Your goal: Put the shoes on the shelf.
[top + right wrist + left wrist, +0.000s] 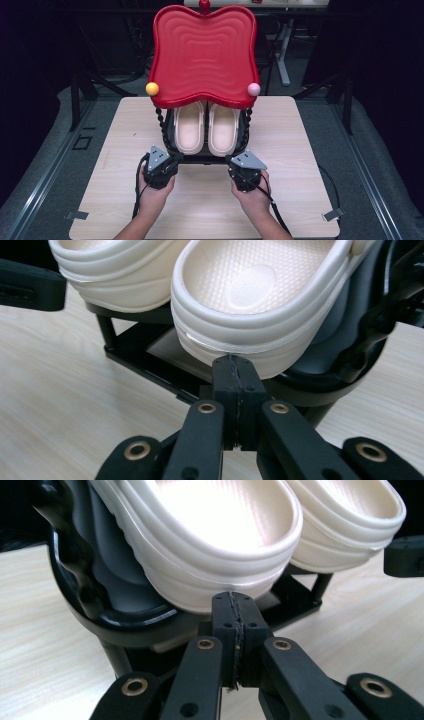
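A pair of cream slippers (206, 128) lies side by side on the lower shelf of a black rack (163, 131). The rack carries a red apple-shaped tray top (204, 55). My left gripper (172, 161) is at the rack's front left corner and my right gripper (235, 162) at its front right. In the left gripper view the jaws (235, 611) are pressed together with nothing between them, just below the heel of the left slipper (210, 535). My right gripper (235, 374) is likewise shut and empty, right under the heel of the right slipper (260, 300).
The rack stands on a light wooden table (295, 150) with bare surface on both sides and in front. A yellow ball (152, 88) and a pink ball (254, 89) sit at the red top's front corners. Dark floor and table legs lie beyond.
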Action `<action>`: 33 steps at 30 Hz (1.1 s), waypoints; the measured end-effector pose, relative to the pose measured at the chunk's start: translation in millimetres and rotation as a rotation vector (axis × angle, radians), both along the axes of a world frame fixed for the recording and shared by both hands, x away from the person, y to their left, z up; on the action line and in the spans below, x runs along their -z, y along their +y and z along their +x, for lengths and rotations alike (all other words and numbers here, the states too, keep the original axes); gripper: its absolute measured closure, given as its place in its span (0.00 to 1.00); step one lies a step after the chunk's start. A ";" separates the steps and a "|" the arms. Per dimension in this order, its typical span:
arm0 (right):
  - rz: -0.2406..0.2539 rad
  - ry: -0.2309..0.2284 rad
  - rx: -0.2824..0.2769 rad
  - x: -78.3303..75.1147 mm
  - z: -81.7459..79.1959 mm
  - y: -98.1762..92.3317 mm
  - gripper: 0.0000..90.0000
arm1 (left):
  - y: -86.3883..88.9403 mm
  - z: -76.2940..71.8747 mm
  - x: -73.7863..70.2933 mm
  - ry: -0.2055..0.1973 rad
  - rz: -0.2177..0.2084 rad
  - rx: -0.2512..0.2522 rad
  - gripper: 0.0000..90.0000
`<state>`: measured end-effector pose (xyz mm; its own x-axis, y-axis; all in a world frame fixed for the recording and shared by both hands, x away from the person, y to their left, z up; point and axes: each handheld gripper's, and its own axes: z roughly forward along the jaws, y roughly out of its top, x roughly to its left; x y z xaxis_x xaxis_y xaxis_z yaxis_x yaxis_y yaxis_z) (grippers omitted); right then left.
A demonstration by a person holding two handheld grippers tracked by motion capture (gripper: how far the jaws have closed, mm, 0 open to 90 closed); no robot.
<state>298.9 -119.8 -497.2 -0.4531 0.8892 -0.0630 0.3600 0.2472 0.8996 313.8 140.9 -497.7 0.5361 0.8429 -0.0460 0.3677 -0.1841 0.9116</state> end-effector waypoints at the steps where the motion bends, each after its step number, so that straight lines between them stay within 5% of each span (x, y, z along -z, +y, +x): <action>1: 0.001 0.002 0.005 -0.6 0.8 -0.6 1.00 | 0.2 1.4 -0.6 -0.002 -0.001 -0.001 0.99; 16: -0.036 -0.005 0.022 -3.4 22.3 1.5 1.00 | -6.7 18.6 -1.3 0.002 0.008 -0.019 0.99; 33: -0.022 0.020 0.021 1.6 40.8 14.1 1.00 | -12.7 36.4 3.6 0.031 0.007 -0.035 0.99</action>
